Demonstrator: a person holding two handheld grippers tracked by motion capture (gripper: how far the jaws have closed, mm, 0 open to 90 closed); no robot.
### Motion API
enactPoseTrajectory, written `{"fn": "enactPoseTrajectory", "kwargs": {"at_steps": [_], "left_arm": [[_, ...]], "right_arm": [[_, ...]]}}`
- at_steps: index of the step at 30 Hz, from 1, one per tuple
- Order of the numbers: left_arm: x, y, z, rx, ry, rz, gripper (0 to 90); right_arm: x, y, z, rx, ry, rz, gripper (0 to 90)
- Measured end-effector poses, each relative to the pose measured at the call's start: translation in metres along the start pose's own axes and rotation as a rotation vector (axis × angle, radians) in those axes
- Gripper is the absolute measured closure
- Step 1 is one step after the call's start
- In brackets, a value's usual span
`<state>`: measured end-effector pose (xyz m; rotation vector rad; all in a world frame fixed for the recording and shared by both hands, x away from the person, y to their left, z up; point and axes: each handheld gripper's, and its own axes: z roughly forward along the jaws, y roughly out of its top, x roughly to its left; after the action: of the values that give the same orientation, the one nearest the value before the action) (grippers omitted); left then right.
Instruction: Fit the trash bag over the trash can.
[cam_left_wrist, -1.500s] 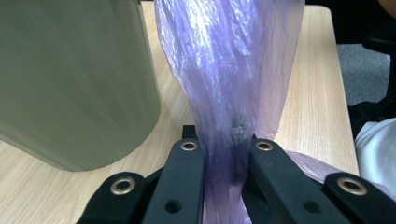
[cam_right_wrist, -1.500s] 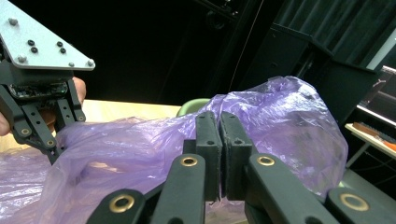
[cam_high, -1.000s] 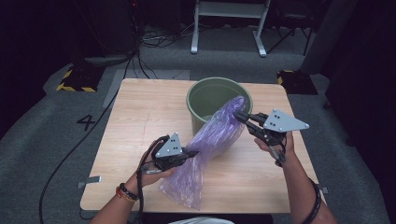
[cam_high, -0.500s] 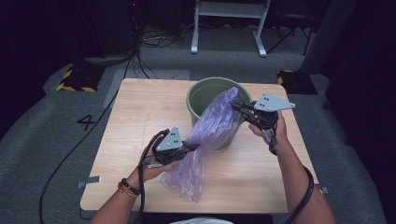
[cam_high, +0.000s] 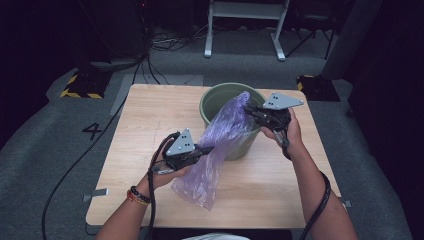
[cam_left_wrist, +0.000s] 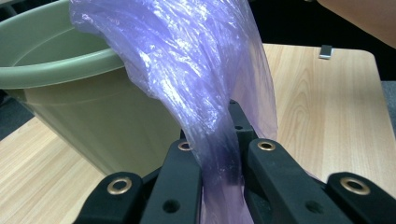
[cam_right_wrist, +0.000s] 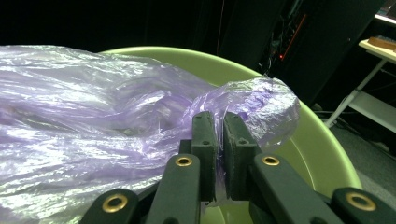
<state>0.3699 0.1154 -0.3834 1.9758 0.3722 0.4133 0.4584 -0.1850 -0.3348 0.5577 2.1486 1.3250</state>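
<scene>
Jaws of the left gripper (cam_high: 207, 148) are clamped on the purple plastic bag (cam_high: 220, 145) at its middle; in the left gripper view the film is bunched into a narrow band between the two black jaws of that gripper (cam_left_wrist: 219, 154) and spreads out above them. Jaws of the right gripper (cam_high: 250, 111) have just been opening a little, yet they stand nearly together with the bag's upper end between them; in the right gripper view a thin fold of film is pinched in the slim gap of this gripper (cam_right_wrist: 218, 140), and a puff of the bag (cam_right_wrist: 261, 105) bulges beyond the tips.

Taking the green bucket (cam_high: 215, 100) as landmark: the bucket stands upright on the far half of the wooden surface (cam_high: 145, 125). The bag runs slantwise from above the bucket's near rim, down across the outside of its near wall, to the surface in front of the bucket, where its loose lower end hangs. The right gripper sits over the bucket's right rim, its grey three-cornered plate (cam_high: 282, 101) uppermost, held by the right hand (cam_high: 287, 131). The left gripper lies in front of the bucket and to its left, just beside the wall, held by the left hand (cam_high: 165, 172). In the left gripper view the bag (cam_left_wrist: 187, 70) drapes over the bucket's rim (cam_left_wrist: 60, 74).
</scene>
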Motion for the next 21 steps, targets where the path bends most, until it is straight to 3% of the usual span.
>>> {"fn": "enactPoseTrajectory", "kwargs": {"at_steps": [4, 5, 6, 13, 17, 21], "left_arm": [[0.004, 0.001, 0.001, -0.008, 0.011, -0.013, 86.3], [0.005, 0.002, 0.0, -0.01, 0.014, -0.014, 86.3], [0.006, 0.003, 0.0, -0.012, 0.018, -0.014, 86.3], [0.008, 0.014, 0.0, -0.008, 0.034, -0.013, 86.5], [0.009, 0.019, 0.003, 0.0, 0.05, -0.012, 86.4], [0.011, 0.021, 0.006, 0.01, 0.06, -0.026, 86.4]], "right_arm": [[0.002, 0.003, 0.004, 0.022, -0.01, -0.011, 79.0], [0.002, 0.005, 0.005, 0.025, -0.021, -0.007, 72.4], [0.002, 0.005, 0.005, 0.025, -0.021, -0.007, 72.4], [0.0, 0.012, 0.002, 0.008, -0.05, 0.027, 47.8], [0.001, 0.014, 0.002, 0.008, -0.071, 0.03, 42.9], [0.002, 0.015, -0.001, -0.006, -0.05, 0.035, 42.6]]}}
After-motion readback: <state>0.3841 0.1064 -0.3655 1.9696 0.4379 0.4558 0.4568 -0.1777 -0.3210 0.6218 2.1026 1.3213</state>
